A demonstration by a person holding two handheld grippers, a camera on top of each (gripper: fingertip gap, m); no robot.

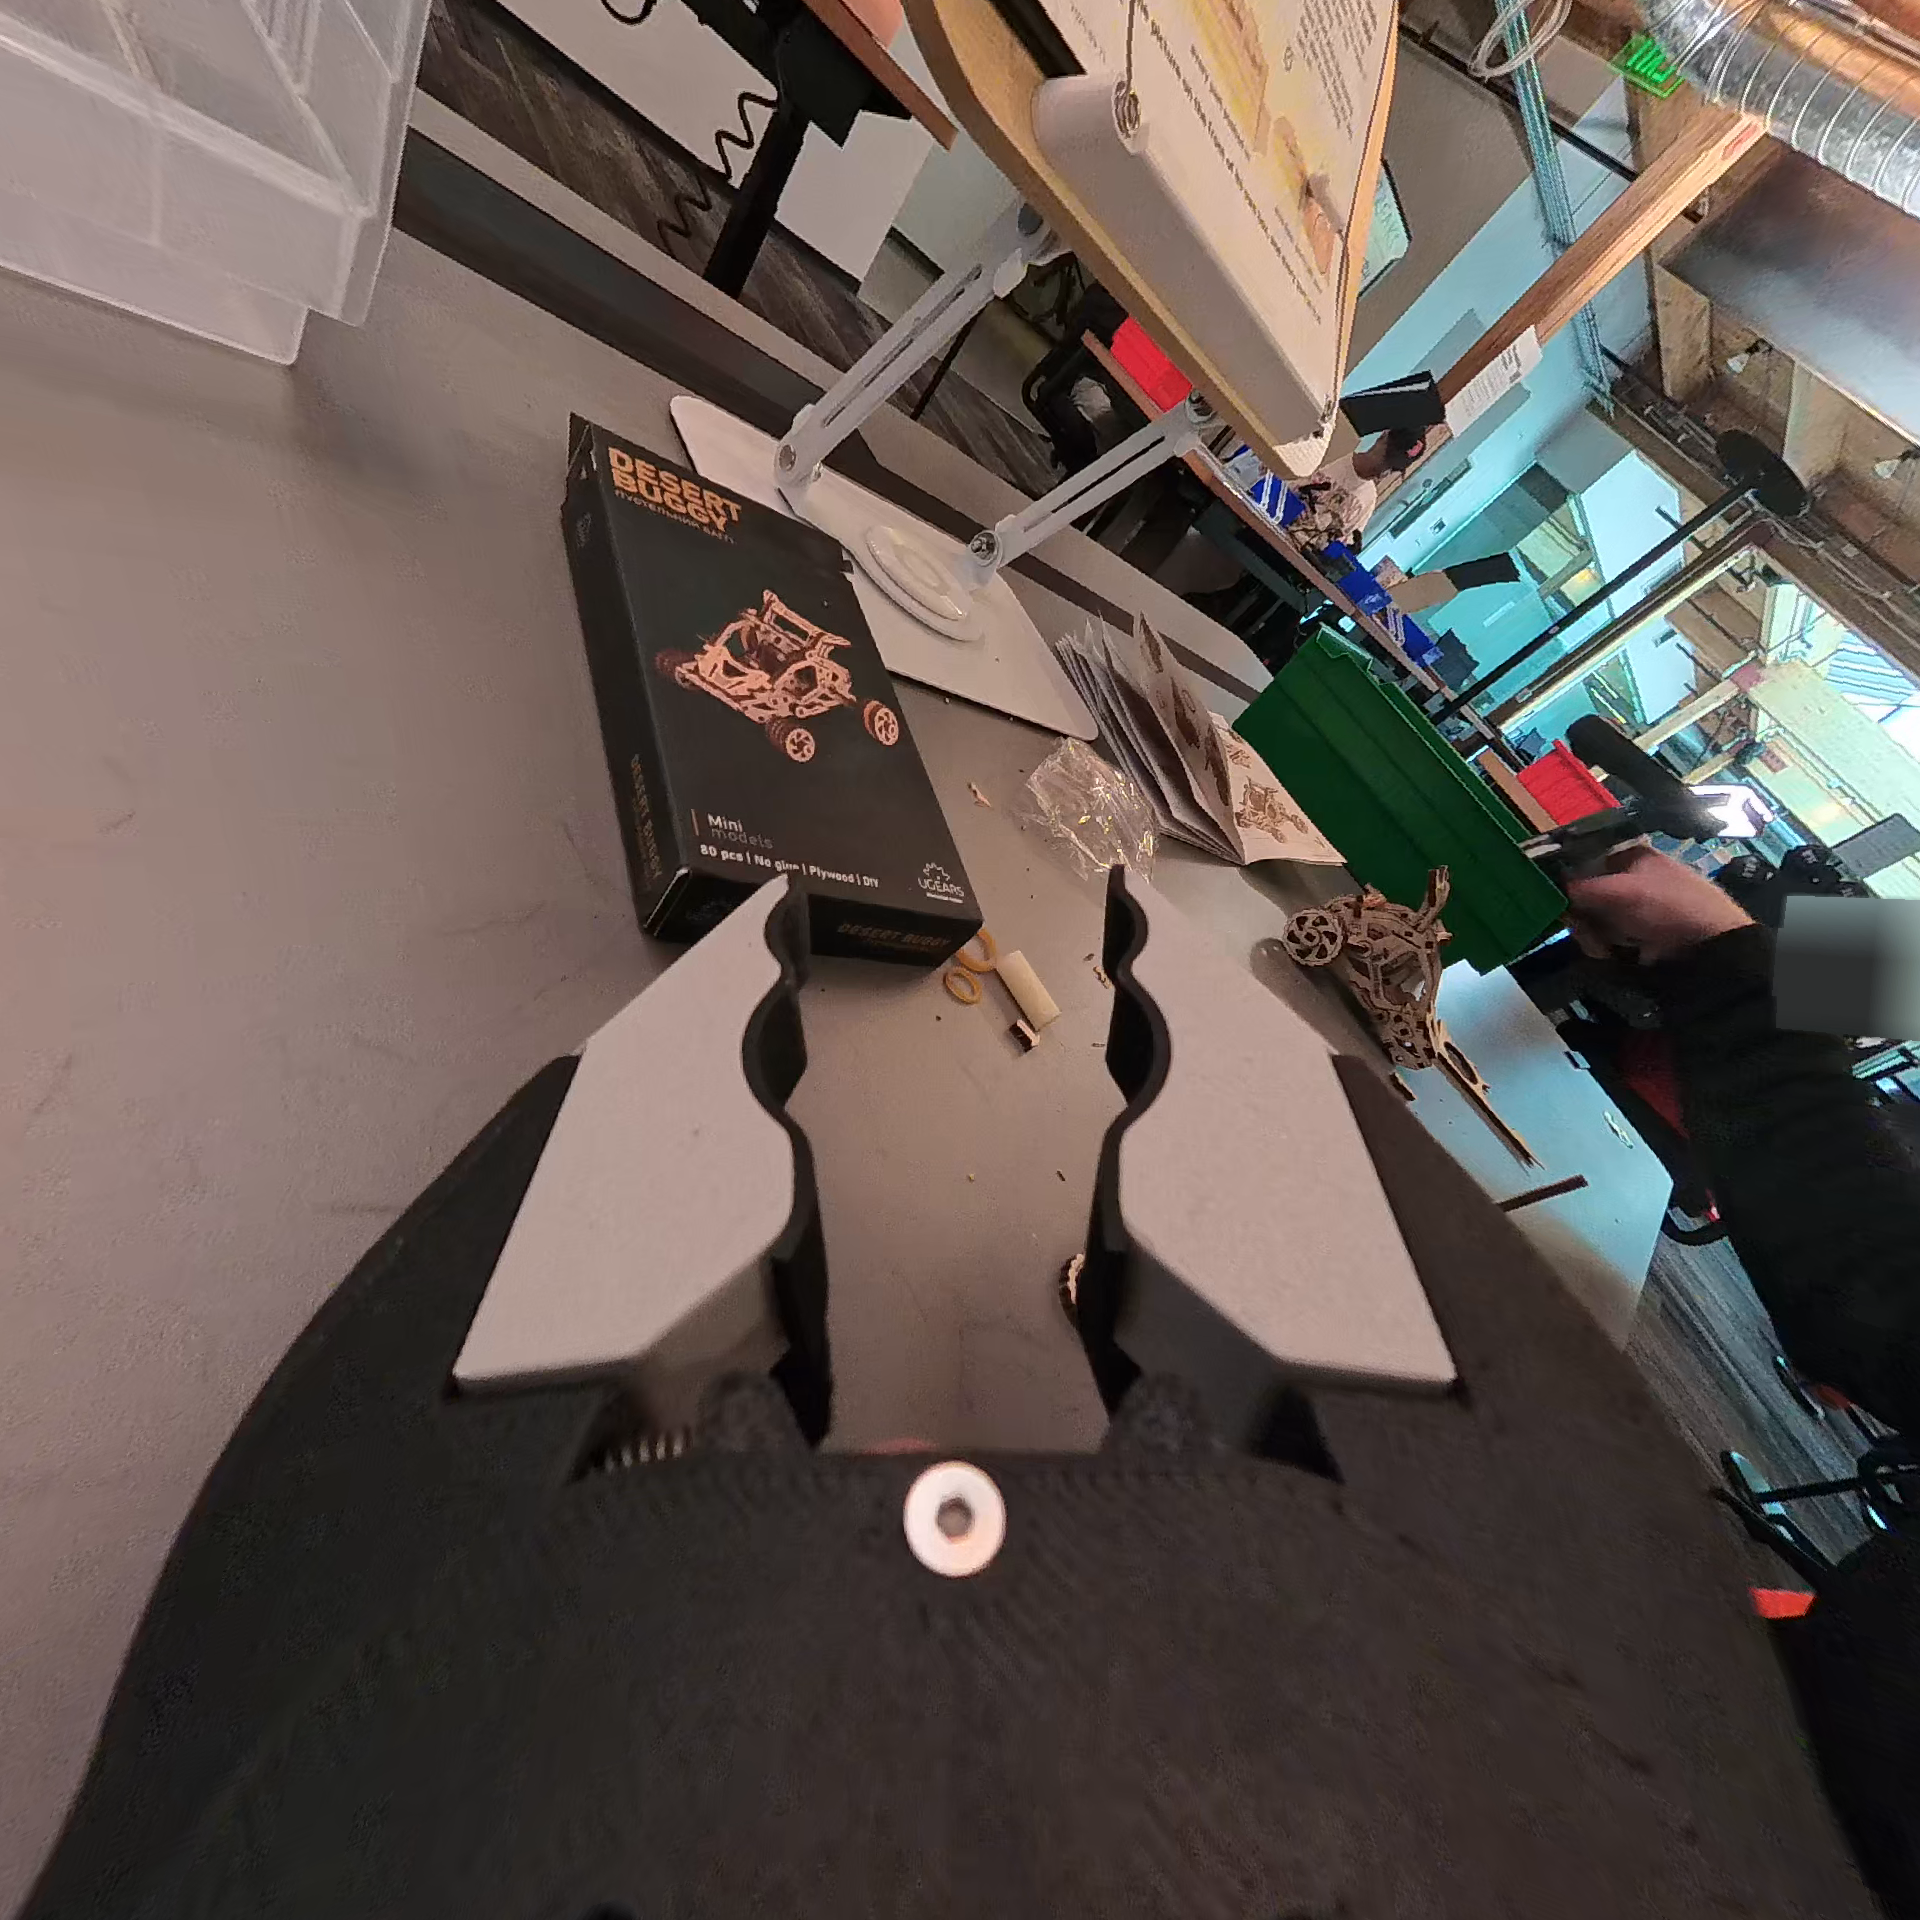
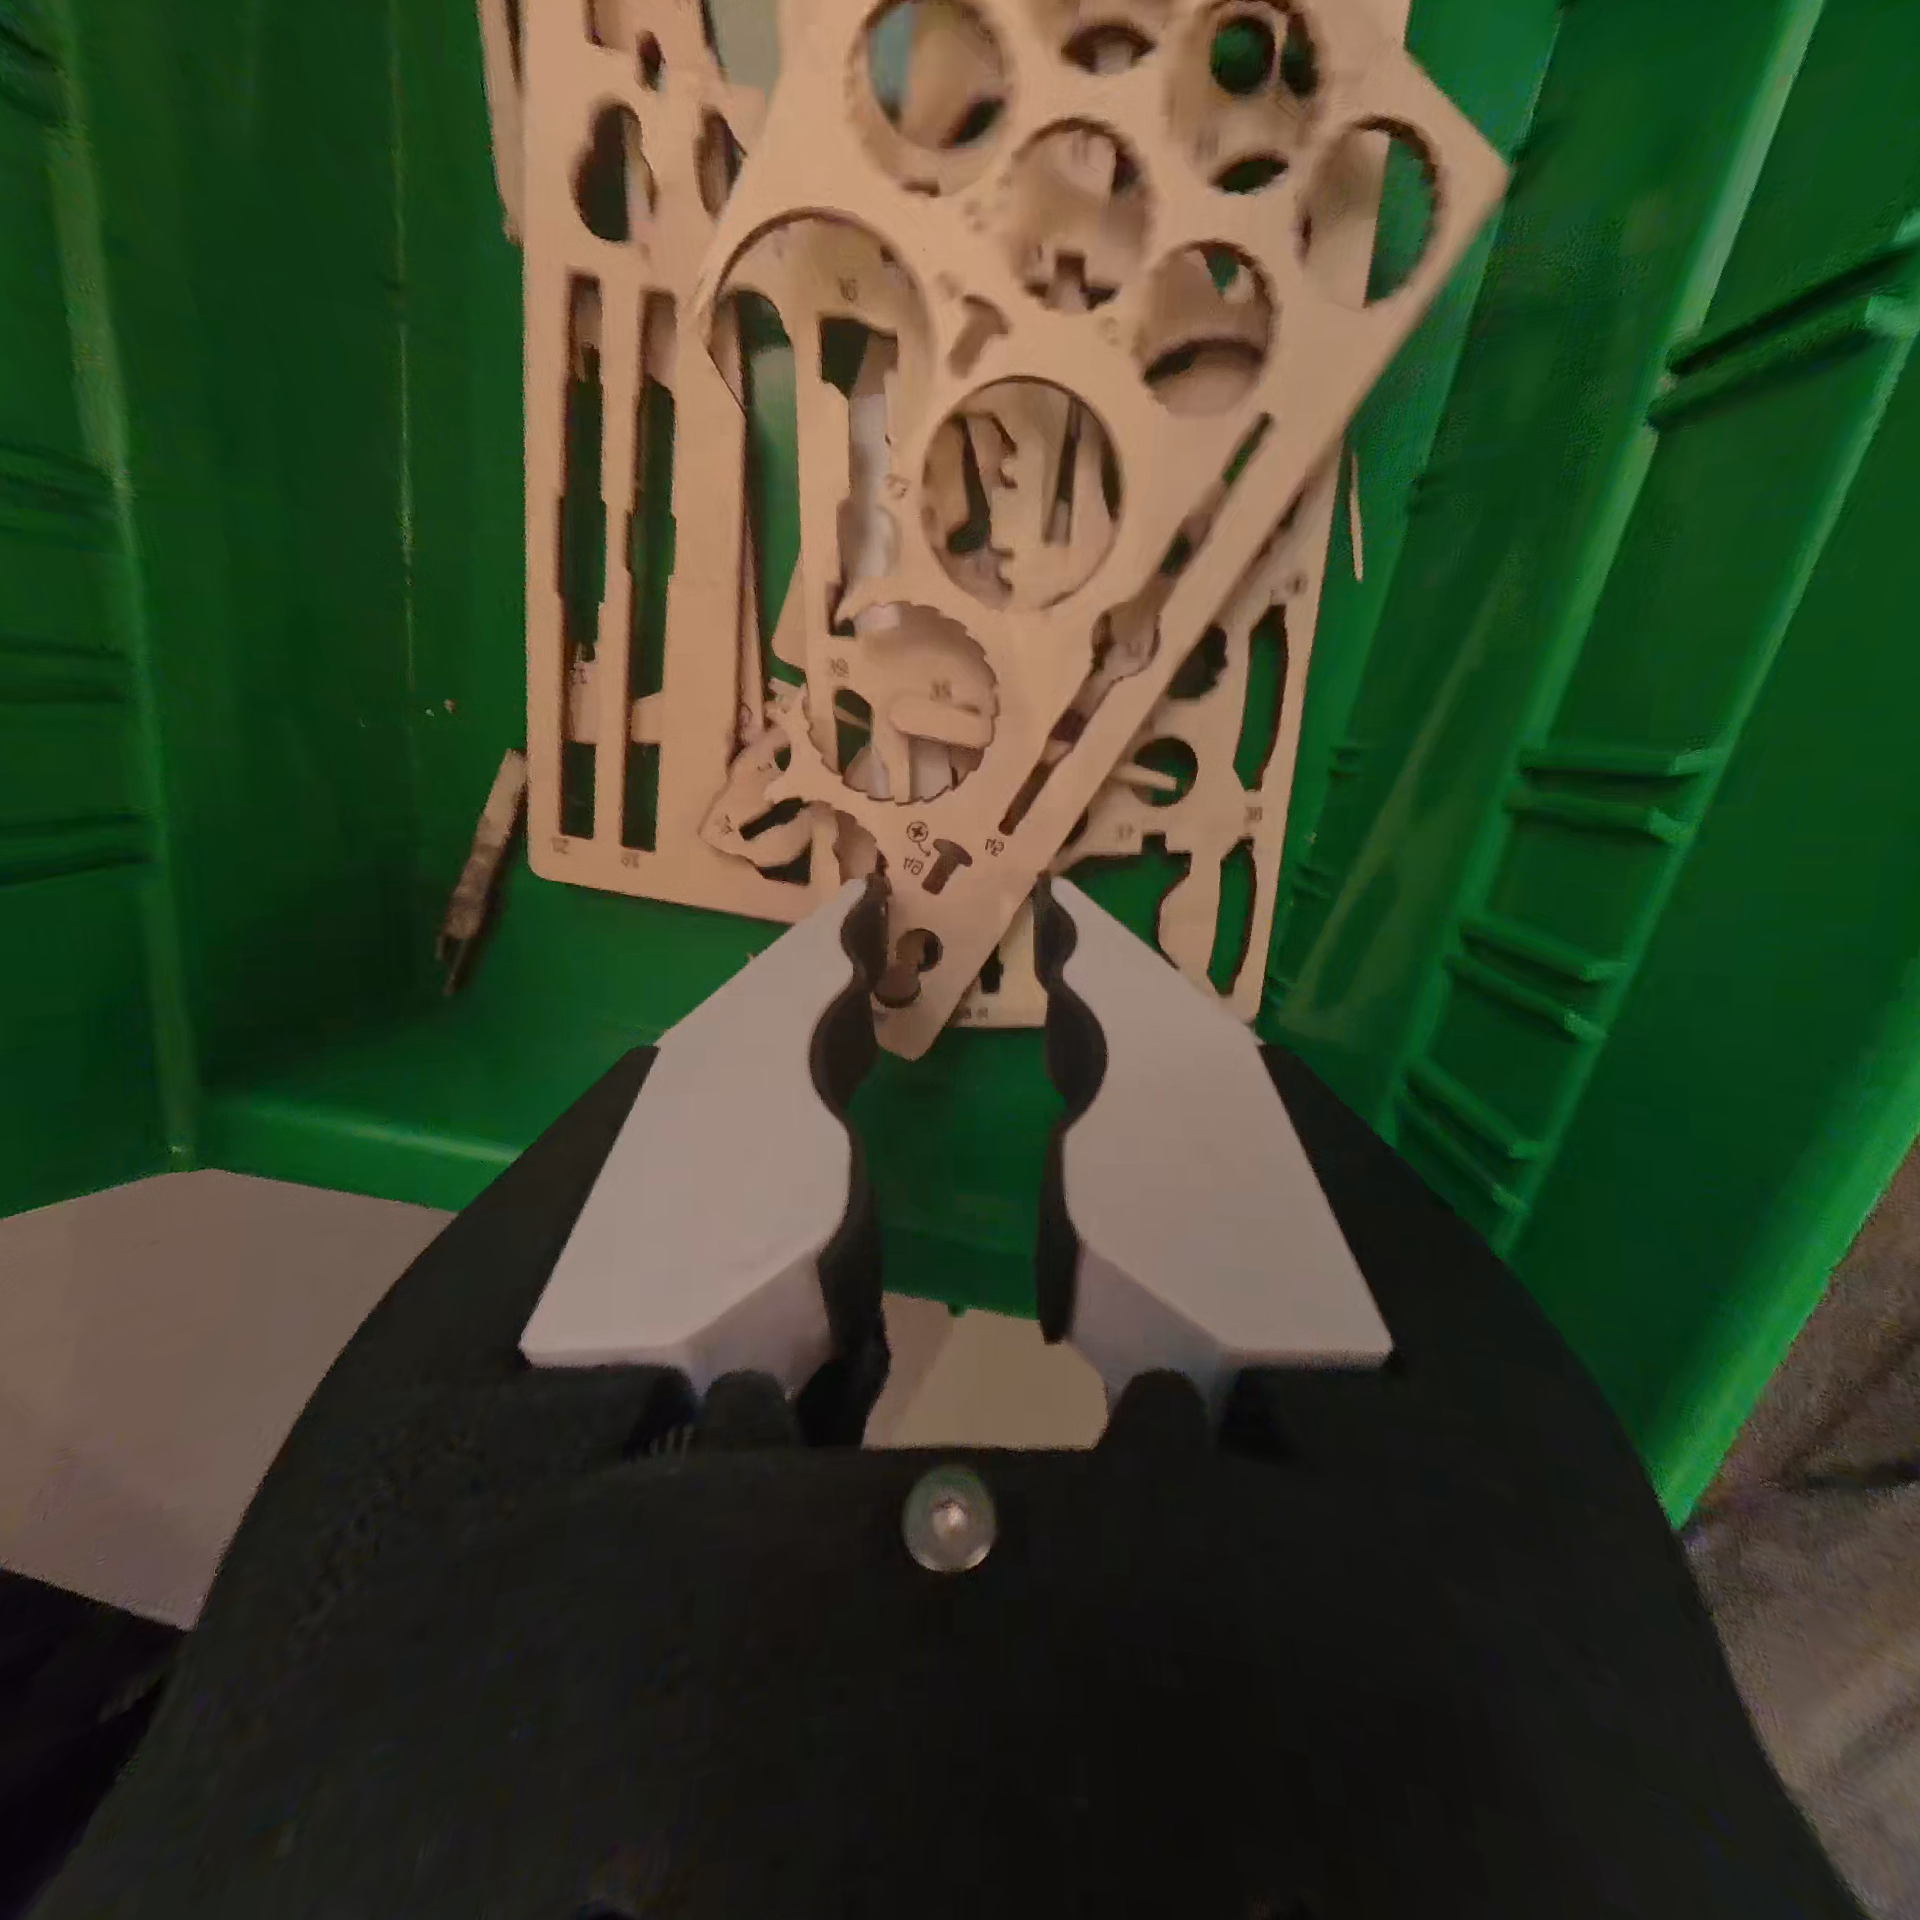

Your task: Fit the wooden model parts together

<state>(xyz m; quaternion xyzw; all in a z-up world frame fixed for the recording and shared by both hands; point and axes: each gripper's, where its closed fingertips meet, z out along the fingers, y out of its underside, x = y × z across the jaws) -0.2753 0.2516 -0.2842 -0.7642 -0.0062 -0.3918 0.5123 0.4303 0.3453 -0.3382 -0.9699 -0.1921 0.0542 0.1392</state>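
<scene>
Beside the white stand base, a black printed model box (image 1: 758,707) lay flat on the grey table (image 1: 260,831), its writing left unquoted. Near it stood the part-built wooden model (image 1: 1371,966). The left gripper (image 1: 951,935) hung wide apart, holding nothing. Inside the green bin (image 2: 312,520), pale plywood sheets (image 2: 1039,416), laser-cut with round holes, lay stacked; the right gripper (image 2: 956,914) was narrowly parted around the top sheet's corner.
</scene>
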